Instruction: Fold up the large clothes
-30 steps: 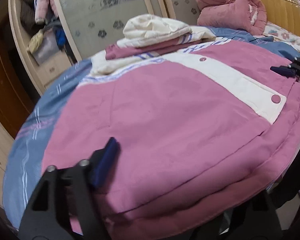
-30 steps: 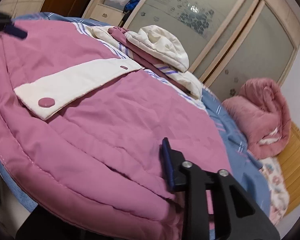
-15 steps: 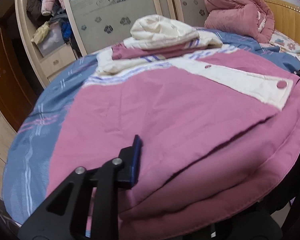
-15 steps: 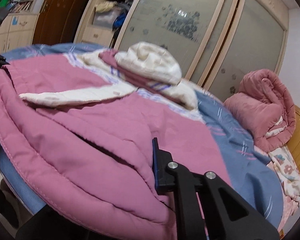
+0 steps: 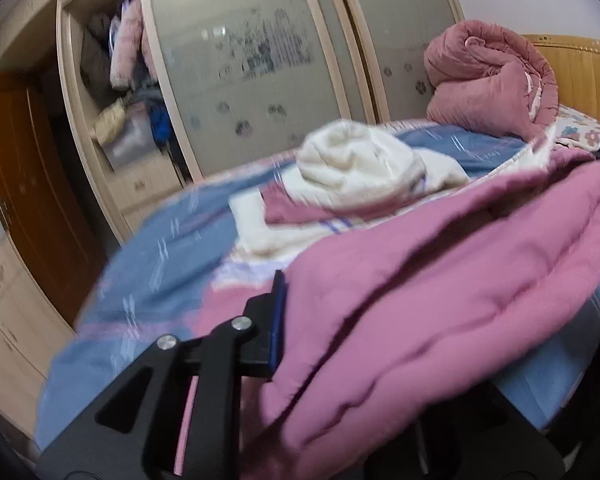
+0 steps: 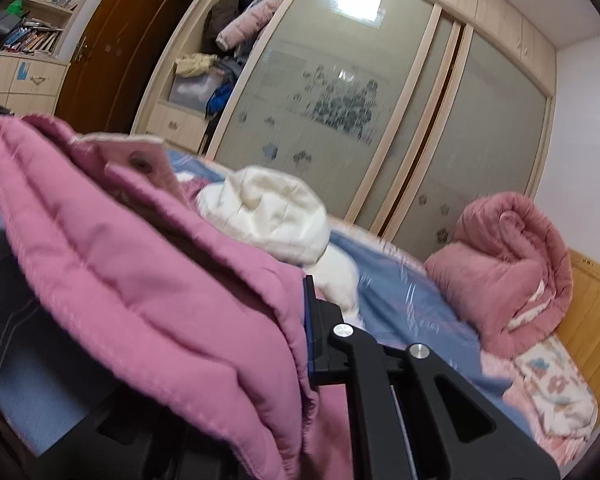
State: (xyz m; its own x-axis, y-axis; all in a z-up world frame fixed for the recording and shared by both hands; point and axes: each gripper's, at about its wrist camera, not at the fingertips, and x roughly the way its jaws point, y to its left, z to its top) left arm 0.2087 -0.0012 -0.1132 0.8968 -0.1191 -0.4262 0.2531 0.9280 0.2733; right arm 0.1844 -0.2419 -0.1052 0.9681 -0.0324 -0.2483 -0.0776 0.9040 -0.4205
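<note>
Pink quilted jacket [image 5: 440, 300] lies on the bed [image 5: 148, 276], over the near edge of the blue striped sheet, with its hem gathered in thick folds and raised off the sheet at both near corners. Left tongs [image 5: 284, 320] are closing, the blue pad pressed flat against the jacket's left hem — fabric fills the space between the jaws. Right tongs [image 6: 306, 328] stand together, clamped on the right hem; the far finger is buried in cloth in both wrist views. Cream placket [image 6: 140, 156] with a press stud stands tilted up near the raised fold in the right wrist view. Cream hood [image 5: 356, 168] rests on the jacket's upper part toward the middle of the bed, touching a cream-and-pink striped panel beneath it. Rolled pink quilt [image 6: 508, 264] sits at the head end of the bed, against the wooden headboard [image 5: 580, 76], well apart from the jacket. Sliding wardrobe doors [image 6: 332, 88] stand behind the bed — one bay open, clothes stacked inside. Both views are blurred.
</note>
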